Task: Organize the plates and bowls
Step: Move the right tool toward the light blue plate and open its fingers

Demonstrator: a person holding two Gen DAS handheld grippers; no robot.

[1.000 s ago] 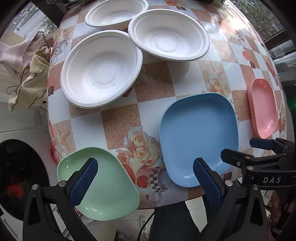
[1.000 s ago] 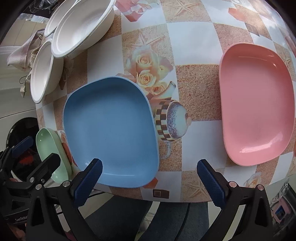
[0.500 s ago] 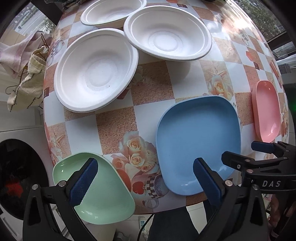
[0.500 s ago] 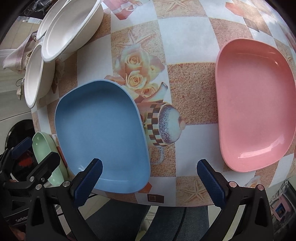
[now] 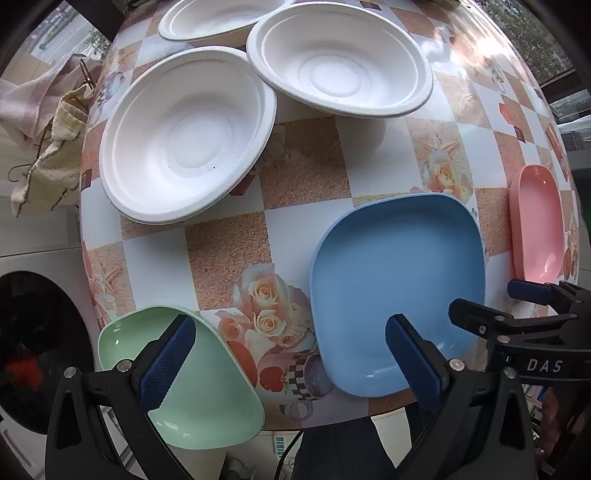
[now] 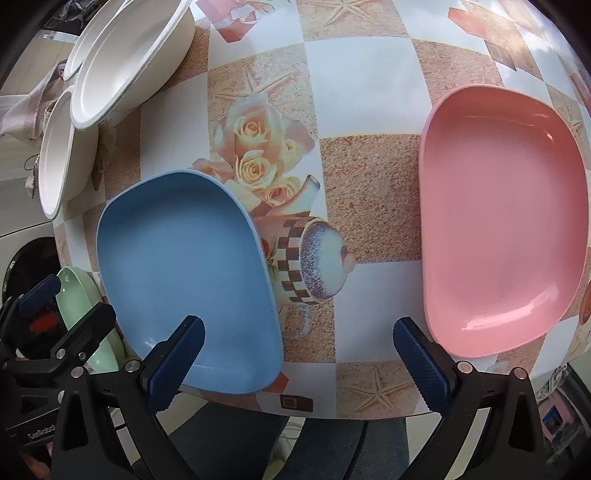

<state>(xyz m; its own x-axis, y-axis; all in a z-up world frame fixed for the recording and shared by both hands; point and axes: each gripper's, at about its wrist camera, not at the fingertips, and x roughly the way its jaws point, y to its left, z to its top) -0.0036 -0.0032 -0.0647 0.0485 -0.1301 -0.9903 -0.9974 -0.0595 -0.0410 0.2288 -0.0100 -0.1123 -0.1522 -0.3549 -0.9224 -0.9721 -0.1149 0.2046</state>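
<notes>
Three white bowls sit at the back of the table: one (image 5: 184,144) at left, one (image 5: 340,62) in the middle, one (image 5: 207,18) behind. A blue plate (image 5: 399,280) (image 6: 184,266) lies near the front edge, a green plate (image 5: 207,387) (image 6: 79,306) overhangs the front left corner, and a pink plate (image 5: 537,225) (image 6: 498,221) lies at the right. My left gripper (image 5: 291,363) stands open above the gap between green and blue plates. My right gripper (image 6: 299,363) is open over the front edge, between the blue and pink plates. Neither holds anything.
The table (image 5: 306,177) has a checked, rose-printed cloth and its front edge is close under both grippers. Cloths (image 5: 40,122) hang off to the left. A dark round appliance door (image 5: 33,347) is below left. A person's dark trouser leg (image 6: 258,443) is under the edge.
Both grippers have drawn back and up a little: the plates sit slightly farther off and more of the front edge shows. No plate or bowl has moved. Both jaws stay open.
</notes>
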